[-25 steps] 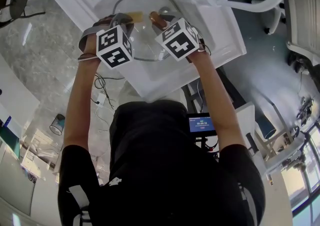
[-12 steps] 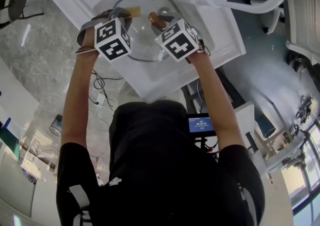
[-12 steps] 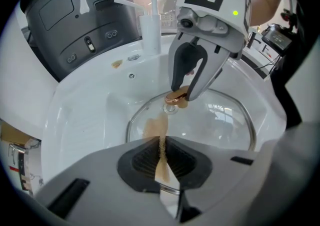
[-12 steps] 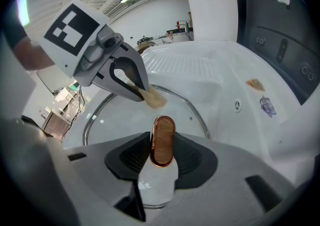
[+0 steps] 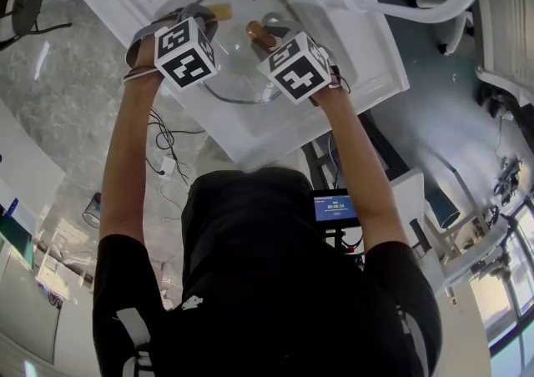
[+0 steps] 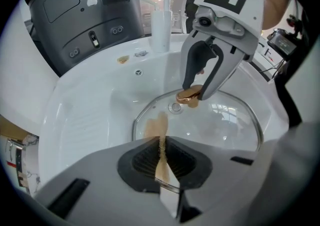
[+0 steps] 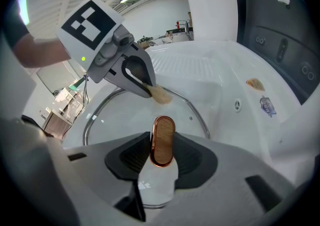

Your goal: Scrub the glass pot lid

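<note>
Left gripper's (image 6: 161, 156) jaws pinch a tan pad (image 6: 157, 129) against the glass pot lid (image 6: 225, 120), beside the handle (image 7: 163, 140) clamped in right gripper's (image 7: 163, 154) jaws.

Left gripper (image 6: 161, 156) pinches tan scrub pad (image 6: 156, 127) on glass lid (image 6: 225, 120); right gripper (image 6: 195, 91) grips knob (image 6: 187, 97).

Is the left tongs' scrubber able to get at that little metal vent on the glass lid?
Probably yes: the lid is bare between the scrubber in the left tongs and the vent, though the right tongs on the knob crowd it.
</note>
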